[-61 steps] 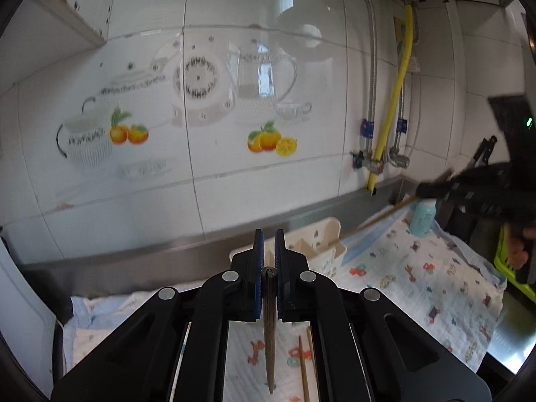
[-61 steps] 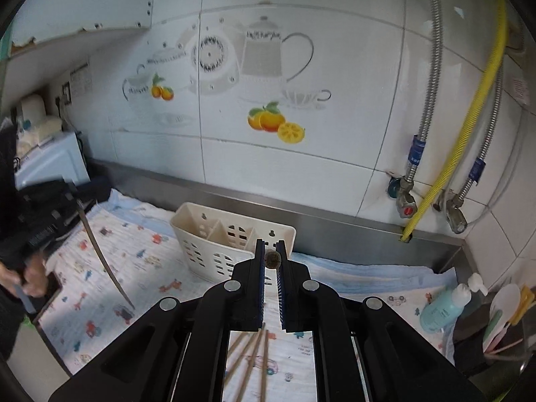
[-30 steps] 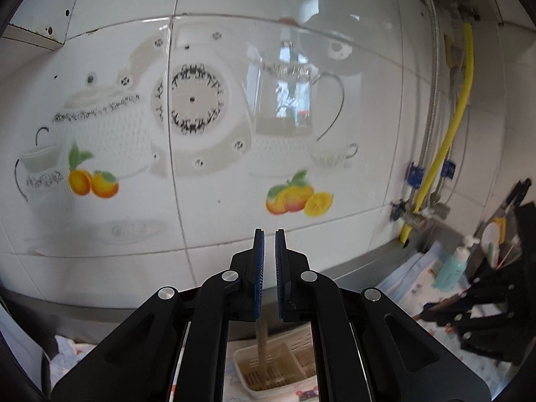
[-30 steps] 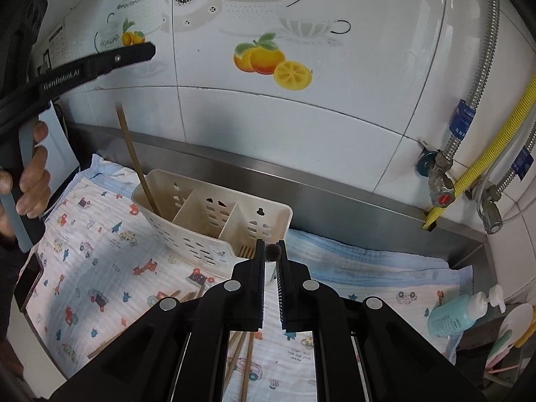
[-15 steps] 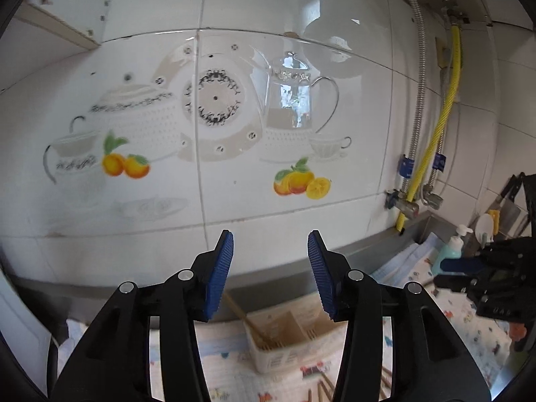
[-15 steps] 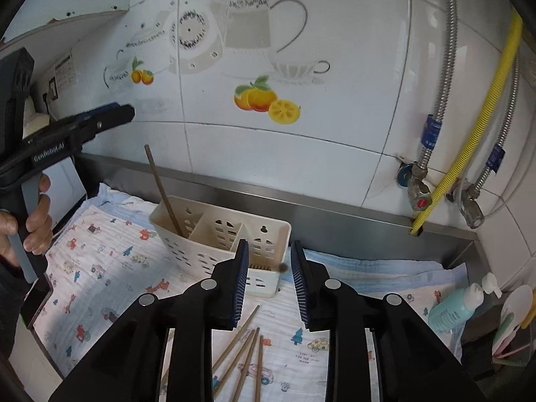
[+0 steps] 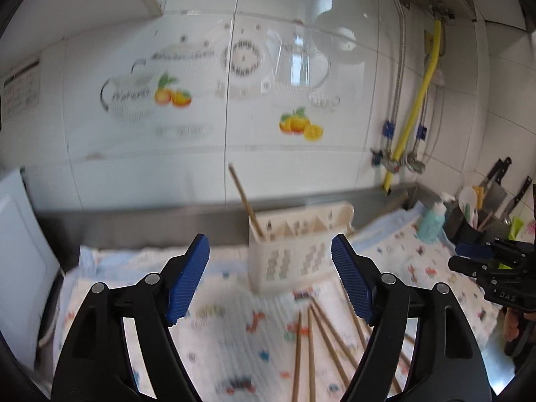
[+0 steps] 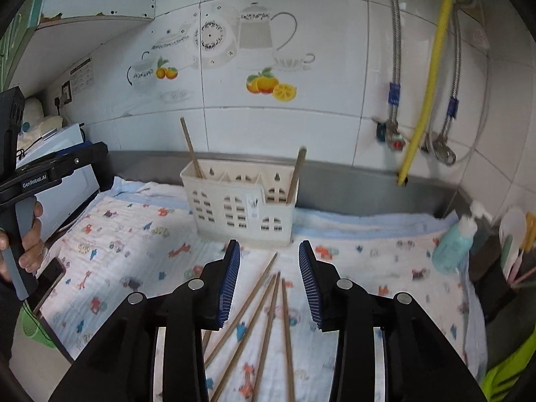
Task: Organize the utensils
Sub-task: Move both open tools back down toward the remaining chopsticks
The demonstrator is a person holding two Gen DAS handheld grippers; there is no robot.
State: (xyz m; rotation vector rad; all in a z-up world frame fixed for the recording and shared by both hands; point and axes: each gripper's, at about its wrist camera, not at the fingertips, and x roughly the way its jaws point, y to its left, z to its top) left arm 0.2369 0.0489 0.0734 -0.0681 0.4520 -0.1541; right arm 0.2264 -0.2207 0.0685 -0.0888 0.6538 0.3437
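The left gripper (image 7: 270, 274) stands with its blue pads spread wide and nothing between them; its jaws have just been opening. The right gripper (image 8: 269, 281) is parted less far, also empty, and its jaws too have just been opening. Both hang above the patterned cloth (image 8: 134, 244) that covers the worktop, on the near side of the cream utensil caddy (image 8: 239, 204).

The caddy stands upright on the cloth, close to the steel upstand at the foot of the tiled wall (image 8: 284, 124). One chopstick (image 8: 190, 147) leans in the caddy's left end compartment, tilted to the left. A second chopstick (image 8: 296, 176) leans in its right end compartment, tilted to the right. The compartments between them look empty, as far as the right wrist view shows.

In front of the caddy, loose chopsticks (image 8: 268, 305) lie fanned on the cloth, some of them below the right gripper's pads.

To the right of the caddy, well apart, a teal pump bottle (image 8: 455, 241) stands at the cloth's edge. To the left, a hand (image 8: 26, 234) grips the handle of the left gripper.
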